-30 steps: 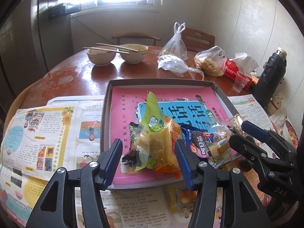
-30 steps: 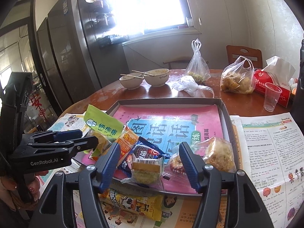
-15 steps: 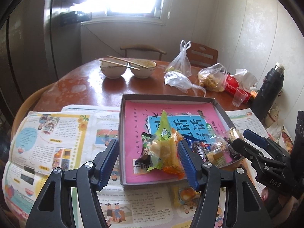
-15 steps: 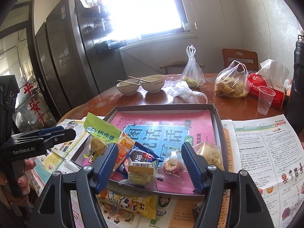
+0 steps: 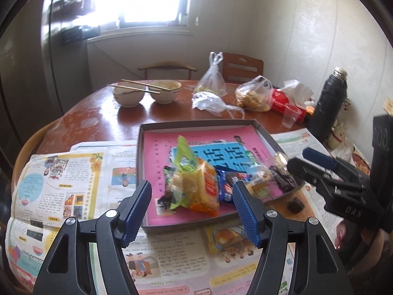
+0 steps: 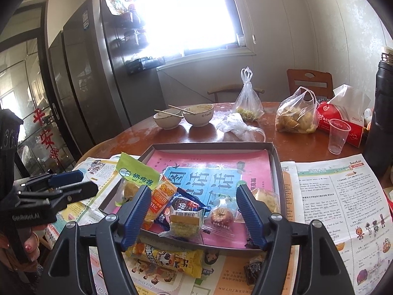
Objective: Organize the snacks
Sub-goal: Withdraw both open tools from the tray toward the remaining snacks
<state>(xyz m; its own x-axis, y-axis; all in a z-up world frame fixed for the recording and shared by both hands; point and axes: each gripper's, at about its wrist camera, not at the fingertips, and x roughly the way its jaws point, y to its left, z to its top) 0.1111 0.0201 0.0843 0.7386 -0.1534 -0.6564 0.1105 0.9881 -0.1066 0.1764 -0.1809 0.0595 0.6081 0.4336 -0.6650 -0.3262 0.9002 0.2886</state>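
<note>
A shallow grey box (image 5: 196,123) (image 6: 211,145) with a pink and blue book inside holds a pile of snack packets at its near end: a green packet (image 5: 184,153) (image 6: 133,169), an orange packet (image 5: 208,184) (image 6: 161,200), a dark blue packet (image 5: 229,184) (image 6: 183,202) and a clear-wrapped cake (image 6: 185,222). A yellow packet (image 5: 227,239) (image 6: 167,258) and a small dark candy (image 5: 296,205) (image 6: 253,269) lie on newspaper outside the box. My left gripper (image 5: 191,212) is open and empty, held back above the box's near edge. My right gripper (image 6: 190,217) is open and empty, also in front of the box.
Newspapers (image 5: 61,184) (image 6: 339,196) cover the near table. Behind the box stand two bowls with chopsticks (image 5: 147,93), plastic bags (image 5: 253,95), a red tissue pack (image 6: 341,127), a plastic cup (image 6: 337,136) and a black flask (image 5: 329,105). Chairs and a fridge stand beyond.
Both grippers have drawn back and up from the box, so the snack pile looks smaller and farther. Both stay open and empty.
</note>
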